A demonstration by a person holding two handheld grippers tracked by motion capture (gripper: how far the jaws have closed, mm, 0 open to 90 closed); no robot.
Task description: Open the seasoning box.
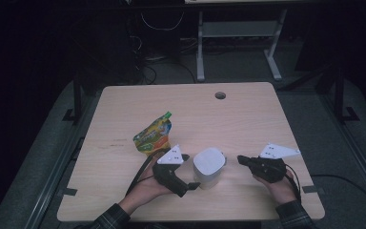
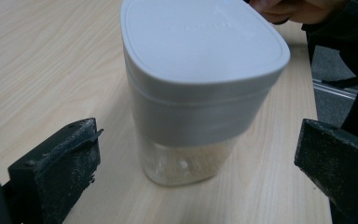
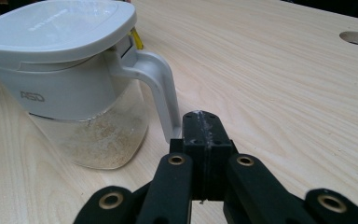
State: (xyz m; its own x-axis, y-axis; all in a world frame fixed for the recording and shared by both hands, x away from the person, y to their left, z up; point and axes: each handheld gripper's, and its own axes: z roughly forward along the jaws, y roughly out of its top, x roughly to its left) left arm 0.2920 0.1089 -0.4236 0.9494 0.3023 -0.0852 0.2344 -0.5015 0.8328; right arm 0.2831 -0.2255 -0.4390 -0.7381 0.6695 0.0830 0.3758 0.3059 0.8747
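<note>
Jaws of my left gripper [image 2: 191, 154] stand wide either side of the white-lidded jug [image 1: 208, 167] at the table's [image 1: 248, 109] near edge, lined up to clamp it; my right gripper [image 3: 200, 135], closed on nothing, waits beside the handle [image 3: 161, 91]. Contents look indistinct

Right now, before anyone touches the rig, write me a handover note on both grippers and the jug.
Left gripper: open, jaws standing either side of the jug, not pressing on it.
Right gripper: shut on nothing, tip close to the jug's handle; whether it touches I cannot tell.
Jug: upright near the table's front middle, white lid on, a little pale powder in the clear bottom.
Snack bag: lying behind the left gripper, untouched.
Done: both grippers brought up to the jug.
Left: probably grip the jug and open the lid.
</note>
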